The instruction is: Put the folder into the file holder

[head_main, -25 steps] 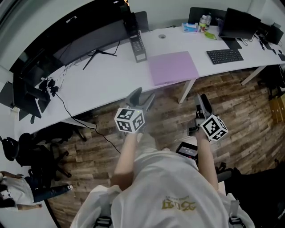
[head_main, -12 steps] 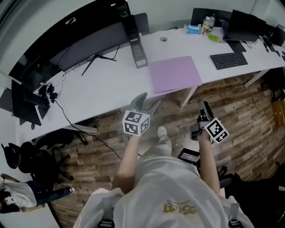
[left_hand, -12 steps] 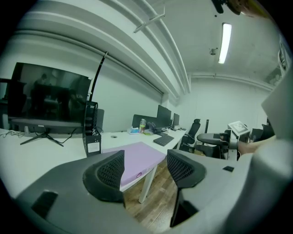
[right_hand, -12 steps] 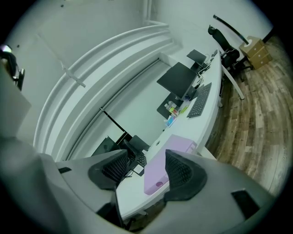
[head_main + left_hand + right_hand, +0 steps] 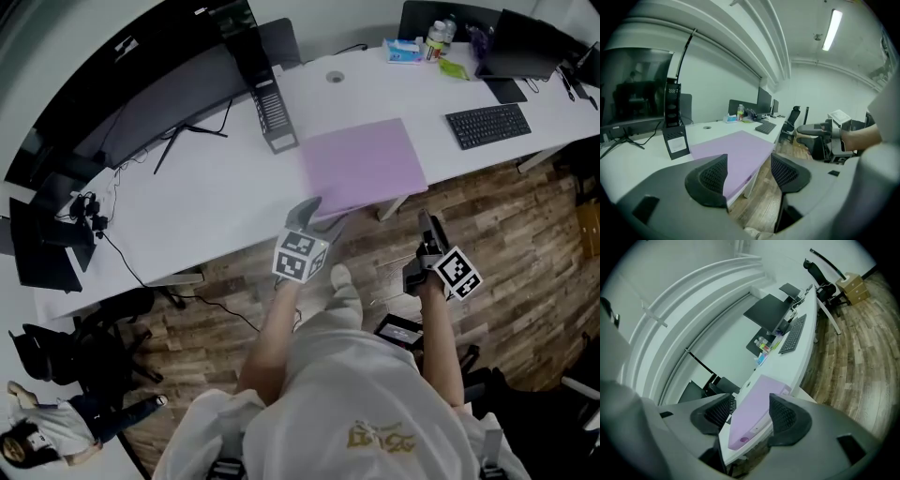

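Two grippers are held short of the bench, and neither has anything in it. The left gripper has its jaws released and standing well apart, with only air between the pads. The right gripper has just been opening its jaws, and they too are spread and empty.

A purple folder lies flat and closed on the bench just ahead of the left jaws, with its near edge along the bench's front edge. From the right jaws it sits ahead and to their left. The black file holder stands upright beyond the folder, farther from both pairs of jaws and to the left of the left pair's line.

My judgement is that this is the reach for the folder and that no grasp has been made. The next move calls for bringing one pair of jaws onto that near edge, one pad above and one below, then clenching. After that the folder would have to be tipped upright before it could enter a slot.
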`<state>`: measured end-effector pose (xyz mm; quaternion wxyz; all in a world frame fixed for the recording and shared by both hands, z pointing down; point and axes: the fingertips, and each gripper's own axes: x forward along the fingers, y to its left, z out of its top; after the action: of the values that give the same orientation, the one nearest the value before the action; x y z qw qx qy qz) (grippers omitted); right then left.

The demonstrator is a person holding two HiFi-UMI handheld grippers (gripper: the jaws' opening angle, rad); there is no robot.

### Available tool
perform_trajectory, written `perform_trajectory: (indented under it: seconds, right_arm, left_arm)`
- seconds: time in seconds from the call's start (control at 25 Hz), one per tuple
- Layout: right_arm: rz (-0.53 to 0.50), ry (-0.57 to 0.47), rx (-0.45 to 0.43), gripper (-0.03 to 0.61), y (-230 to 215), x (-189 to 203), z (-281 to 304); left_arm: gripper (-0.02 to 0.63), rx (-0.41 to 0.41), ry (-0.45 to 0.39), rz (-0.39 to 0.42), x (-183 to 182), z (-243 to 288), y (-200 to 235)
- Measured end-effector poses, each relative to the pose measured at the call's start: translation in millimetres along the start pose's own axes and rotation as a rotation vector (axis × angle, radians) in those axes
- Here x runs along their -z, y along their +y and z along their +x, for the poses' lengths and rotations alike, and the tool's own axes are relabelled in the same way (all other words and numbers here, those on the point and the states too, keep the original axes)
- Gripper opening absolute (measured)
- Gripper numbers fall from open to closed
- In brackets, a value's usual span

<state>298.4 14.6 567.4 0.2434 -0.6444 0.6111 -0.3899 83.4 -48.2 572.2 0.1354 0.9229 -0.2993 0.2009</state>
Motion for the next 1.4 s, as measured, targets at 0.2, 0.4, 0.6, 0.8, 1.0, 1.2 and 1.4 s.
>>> perform_trajectory:
  seconds: [0.2,0.4,0.6,0.8,1.0,1.2,1.4]
  right_arm:
    - [0.031,0.034,0.045,0.265,-30,3,35]
    - [0.094,0.061,0.085,0.282,-57,11,68]
    - [0.169,0.078,0.110,0.285,-78,19,91]
    - [0.226,0.087,0.106,0.312,-88,29,108]
    - [0.266,0.110,0.107,0.330,-94,42,126]
    - [0.274,0.110,0.117,0.322,-100,49,136]
    - [0.311,0.101,0.092,0.292,-99,49,140]
  left_arm:
    - [0.302,0.048,0.107,0.098,13,44,7]
    - [0.310,0.088,0.190,0.161,21,72,15]
    - [0.329,0.120,0.264,0.256,32,90,20]
    - [0.350,0.157,0.305,0.282,39,102,23]
    - [0.377,0.186,0.354,0.323,52,109,21]
    - [0.414,0.193,0.373,0.376,63,111,17]
    - [0.396,0.203,0.365,0.354,61,111,19]
